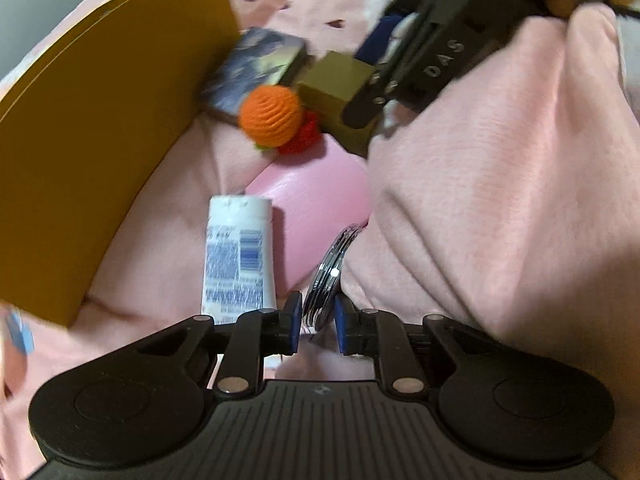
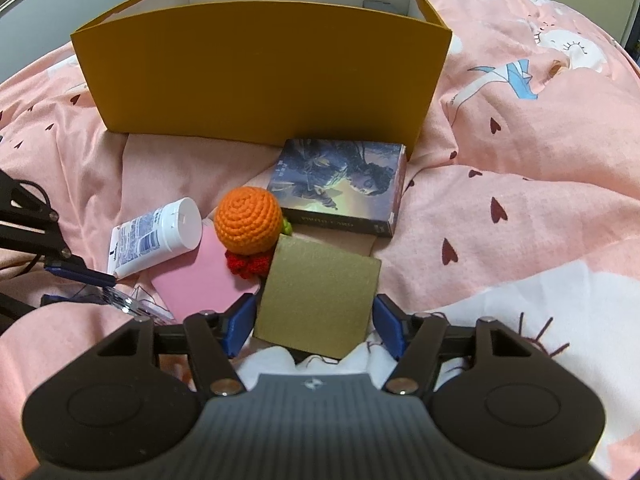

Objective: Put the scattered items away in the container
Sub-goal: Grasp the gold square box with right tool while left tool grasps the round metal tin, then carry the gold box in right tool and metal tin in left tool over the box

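A pink bedspread (image 2: 520,208) carries a yellow cardboard box (image 2: 260,80), open-topped. In front of it lie a photo-card box (image 2: 340,184), a pink case (image 2: 200,280), a white tube (image 2: 156,236) and an orange crocheted ball (image 2: 248,218). The right gripper (image 2: 316,320) stands half-open around a gold box (image 2: 320,296) — blue pads beside its edges. The left gripper (image 1: 316,320) is nearly closed, pinching a shiny round disc (image 1: 326,276).

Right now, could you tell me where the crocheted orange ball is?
In the right wrist view the orange ball sits centre on the pink bedding, between the white tube and the card box, atop a red crocheted piece.
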### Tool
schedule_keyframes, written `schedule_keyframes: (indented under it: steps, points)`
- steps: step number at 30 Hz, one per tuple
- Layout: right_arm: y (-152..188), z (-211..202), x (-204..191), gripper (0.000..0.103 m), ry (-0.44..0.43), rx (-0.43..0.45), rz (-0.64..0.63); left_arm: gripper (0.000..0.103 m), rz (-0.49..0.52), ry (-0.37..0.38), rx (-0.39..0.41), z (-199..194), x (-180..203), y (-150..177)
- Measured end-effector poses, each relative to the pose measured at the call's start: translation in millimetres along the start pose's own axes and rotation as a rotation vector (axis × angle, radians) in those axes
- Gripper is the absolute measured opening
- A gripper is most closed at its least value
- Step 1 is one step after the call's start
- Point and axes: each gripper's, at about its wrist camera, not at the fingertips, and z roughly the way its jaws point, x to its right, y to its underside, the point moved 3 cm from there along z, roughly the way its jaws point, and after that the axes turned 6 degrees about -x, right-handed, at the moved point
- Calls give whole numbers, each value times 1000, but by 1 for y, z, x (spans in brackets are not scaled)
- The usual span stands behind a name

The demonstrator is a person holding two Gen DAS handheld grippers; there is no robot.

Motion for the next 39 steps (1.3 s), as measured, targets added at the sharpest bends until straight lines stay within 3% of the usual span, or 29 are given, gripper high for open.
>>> schedule_keyframes:
  steps: [7,14,26,39]
  points:
    - [-1,6,1,66,-10,-12,10,25,-64,-18,10,12,-6,-6]
    - [-1,-2,1,66,-22,2,15,21,-220,5,48,-1,-14,8]
    - [-12,-35,2,65,-14,90,-6,14,-408,-45,128,-33,-24,20]
    - [-34,-70,-1,64,-86,205,-20,13,-526,-93,296,-86,-44,13]
